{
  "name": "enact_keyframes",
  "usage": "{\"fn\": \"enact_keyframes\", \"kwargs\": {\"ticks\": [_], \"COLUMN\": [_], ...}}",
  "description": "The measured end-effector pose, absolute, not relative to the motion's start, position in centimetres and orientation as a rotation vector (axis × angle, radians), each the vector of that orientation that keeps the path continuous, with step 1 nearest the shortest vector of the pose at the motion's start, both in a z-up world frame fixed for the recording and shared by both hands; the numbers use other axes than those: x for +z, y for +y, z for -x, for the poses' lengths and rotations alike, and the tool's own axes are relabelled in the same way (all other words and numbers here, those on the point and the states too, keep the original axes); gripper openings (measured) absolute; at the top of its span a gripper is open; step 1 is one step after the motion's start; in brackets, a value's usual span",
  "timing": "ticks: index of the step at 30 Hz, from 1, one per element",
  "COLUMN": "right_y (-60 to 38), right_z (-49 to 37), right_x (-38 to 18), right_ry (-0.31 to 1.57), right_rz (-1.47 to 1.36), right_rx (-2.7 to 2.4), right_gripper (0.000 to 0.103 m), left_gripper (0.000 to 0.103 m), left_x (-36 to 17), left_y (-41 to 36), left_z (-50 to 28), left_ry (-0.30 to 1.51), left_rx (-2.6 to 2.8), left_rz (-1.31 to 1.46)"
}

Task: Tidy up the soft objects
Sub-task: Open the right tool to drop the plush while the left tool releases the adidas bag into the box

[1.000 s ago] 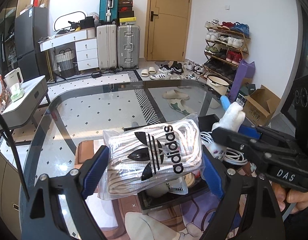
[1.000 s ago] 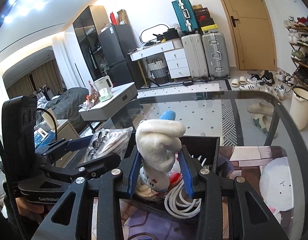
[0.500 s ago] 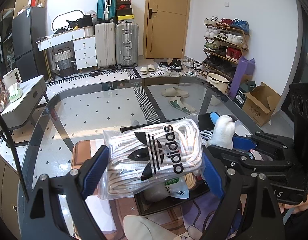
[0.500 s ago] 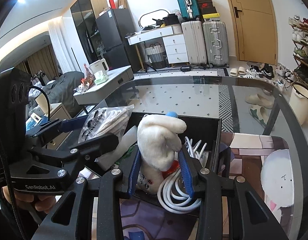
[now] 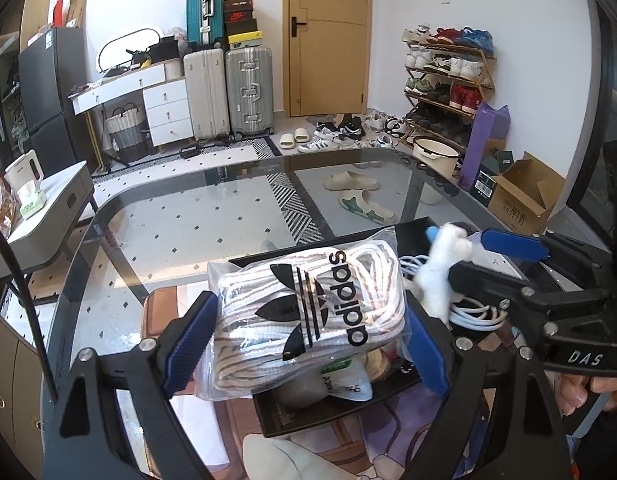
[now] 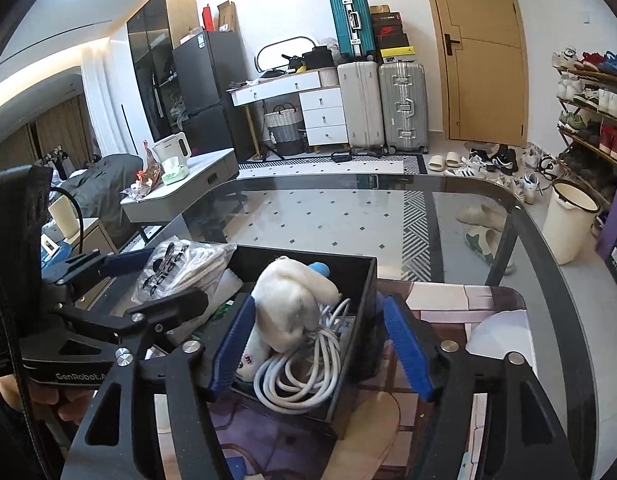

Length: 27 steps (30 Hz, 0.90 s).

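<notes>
My left gripper (image 5: 304, 340) is shut on a clear Adidas bag of white socks (image 5: 308, 312) and holds it over the left part of a black tray (image 6: 364, 276) on the glass table. It also shows in the right wrist view (image 6: 176, 268). My right gripper (image 6: 324, 348) is open, its blue pads wide apart above the tray. A white plush toy (image 6: 288, 304) lies free in the tray on a coiled white cable (image 6: 300, 376). The plush also shows in the left wrist view (image 5: 440, 276), beside the right gripper's fingers (image 5: 512, 240).
The tray sits on a printed mat (image 6: 440, 300) at the near end of the glass table (image 6: 340, 208). More soft packets (image 5: 340, 380) lie in the tray under the sock bag. Suitcases, a shoe rack and a side table stand beyond.
My right gripper lowered the white plush into the tray and opened, letting it go. My left gripper still holds the sock bag in about the same place.
</notes>
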State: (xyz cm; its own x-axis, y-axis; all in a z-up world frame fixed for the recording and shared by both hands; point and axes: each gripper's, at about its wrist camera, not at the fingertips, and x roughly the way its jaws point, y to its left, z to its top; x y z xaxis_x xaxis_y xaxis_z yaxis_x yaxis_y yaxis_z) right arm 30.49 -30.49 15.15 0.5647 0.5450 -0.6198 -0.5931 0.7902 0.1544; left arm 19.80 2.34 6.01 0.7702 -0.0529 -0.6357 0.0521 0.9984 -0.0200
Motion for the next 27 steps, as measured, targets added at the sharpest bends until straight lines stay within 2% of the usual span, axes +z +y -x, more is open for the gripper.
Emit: {"fn": "enact_keyframes", "kwargs": {"ticks": [11,18,23,27], "right_y": [-32.1,-32.8,-33.3,-33.2], "right_z": [-30.1,-29.7,-29.0,-27.9], "right_x": [15.2,15.6,15.7,15.6], "right_ry": [0.688,0.667,0.663,0.647], "right_rz": [0.055,0.057,0.075,0.102], "right_rx": [0.657,0.653,0.658,0.672], "right_gripper": [0.086,0.101,0.102,0.102], "left_gripper": [0.092,0.095,0.102,0.103], "left_x": [4.9,5.4,5.8,6.0], "left_y": [0.9,1.2,2.0,2.9], "left_z": [-20.9,-20.2,-19.3,-18.2], "left_ry": [0.721,0.716,0.701,0.67], "left_rx": [-0.057,-0.083,-0.084,-0.068], "left_rz": [-0.09,-0.052,0.014,0.048]}}
